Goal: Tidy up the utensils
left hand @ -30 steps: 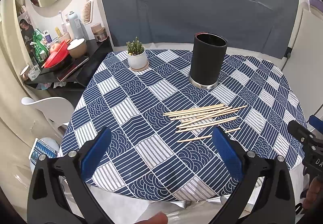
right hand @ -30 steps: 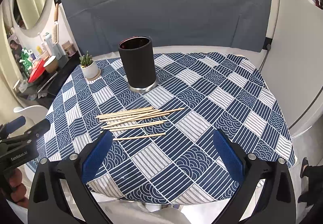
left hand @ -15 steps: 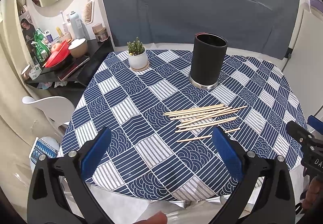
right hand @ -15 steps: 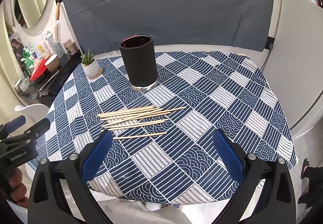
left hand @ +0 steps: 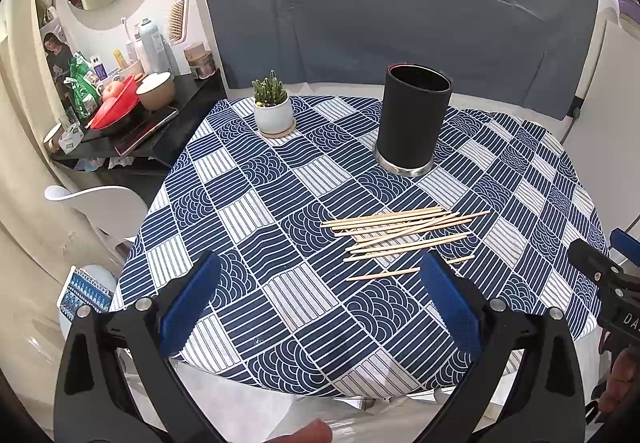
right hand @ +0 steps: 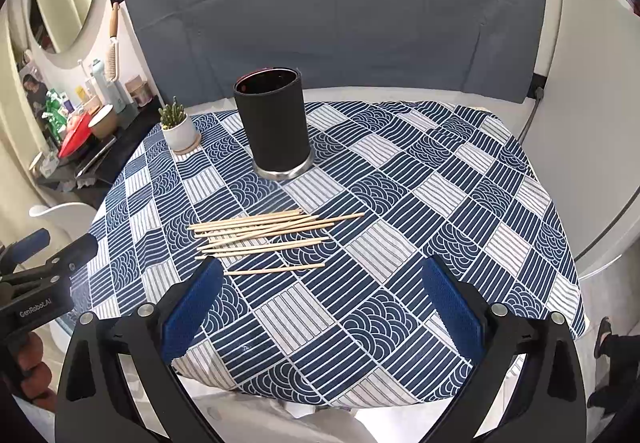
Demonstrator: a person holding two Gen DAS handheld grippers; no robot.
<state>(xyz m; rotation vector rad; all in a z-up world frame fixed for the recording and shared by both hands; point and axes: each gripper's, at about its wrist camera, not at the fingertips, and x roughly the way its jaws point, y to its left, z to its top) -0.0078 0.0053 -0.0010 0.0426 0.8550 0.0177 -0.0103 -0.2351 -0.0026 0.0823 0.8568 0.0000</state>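
Near the desk (left hand: 224, 203) center: roughly 10 wooden sticks (left hand: 400, 239), 1 black holder (left hand: 414, 119) behind, 1 potted cactus (left hand: 273, 111) toward the far-left corner. Left gripper (left hand: 316, 283) and right gripper (right hand: 320, 283) both spread wide, holding nothing, over the near edge.

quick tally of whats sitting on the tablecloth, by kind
wooden sticks: about 10 (they overlap, so the count is not exact)
black cylinder holder: 1
potted cactus: 1
total: about 12
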